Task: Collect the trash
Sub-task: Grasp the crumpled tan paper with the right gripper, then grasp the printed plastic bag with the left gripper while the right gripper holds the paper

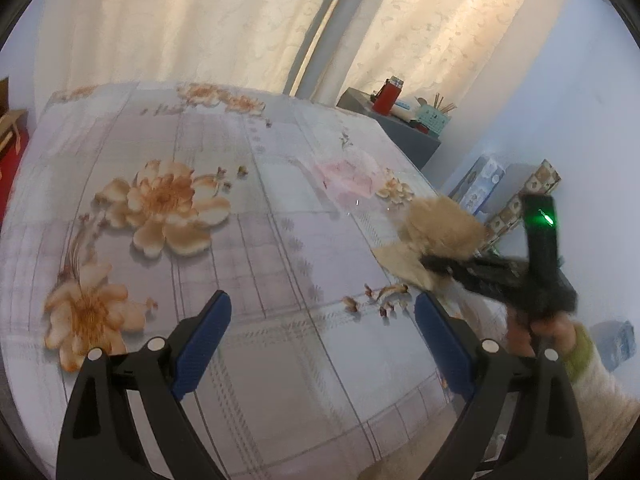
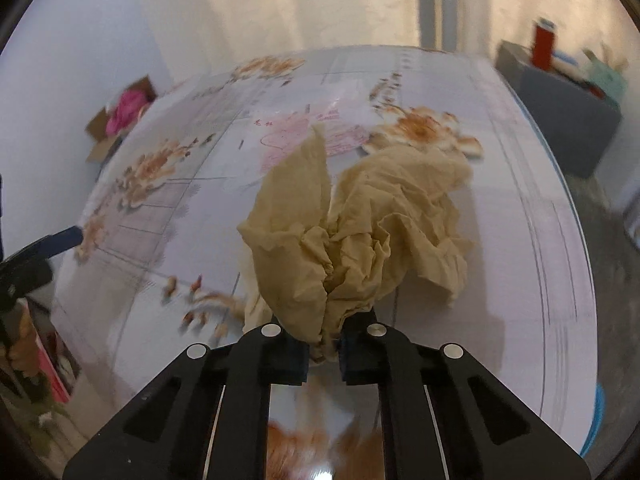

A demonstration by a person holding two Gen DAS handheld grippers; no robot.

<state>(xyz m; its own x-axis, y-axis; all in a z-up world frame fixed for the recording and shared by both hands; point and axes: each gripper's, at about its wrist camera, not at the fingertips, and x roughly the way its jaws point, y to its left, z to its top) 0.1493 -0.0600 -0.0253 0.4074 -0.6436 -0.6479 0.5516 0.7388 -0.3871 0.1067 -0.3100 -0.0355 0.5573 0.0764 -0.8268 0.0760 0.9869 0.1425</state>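
- Two hand-held grippers were over a bench (image 1: 280,360) covered with a pale floral cloth under a clear sheet.
- The right hand-held gripper (image 2: 323,354) had its blue pads pressed together on a crumpled tan paper (image 2: 360,232), pinching it at its lower, bunched end.
- The crumpled tan paper fanned upward from the pinch in two lobes and was held off the bench surface, over the bench's right part.
- In the left wrist view the same crumpled tan paper (image 1: 440,228) showed at the bench's right edge, gripped by the black right hand-held gripper (image 1: 436,264), which carried a green light and looked blurred.
- The person's right hand (image 1: 548,332) held that tool, with a green-and-white sleeve cuff at the wrist.
- The left hand-held gripper (image 1: 320,320) was spread wide, its blue fingers (image 1: 204,344) apart and nothing between them, low over the near part of the bench.
- A flat pink-printed sheet (image 2: 304,136) lay on the bench beyond the paper.
- A grey cabinet (image 1: 404,132) stood past the far right corner, bearing a red flask (image 1: 388,96) and a teal holder (image 1: 434,118).
- A cardboard box (image 2: 120,124) with something pink inside sat on the floor to the left.
- Cream curtains (image 1: 200,20) hung behind.
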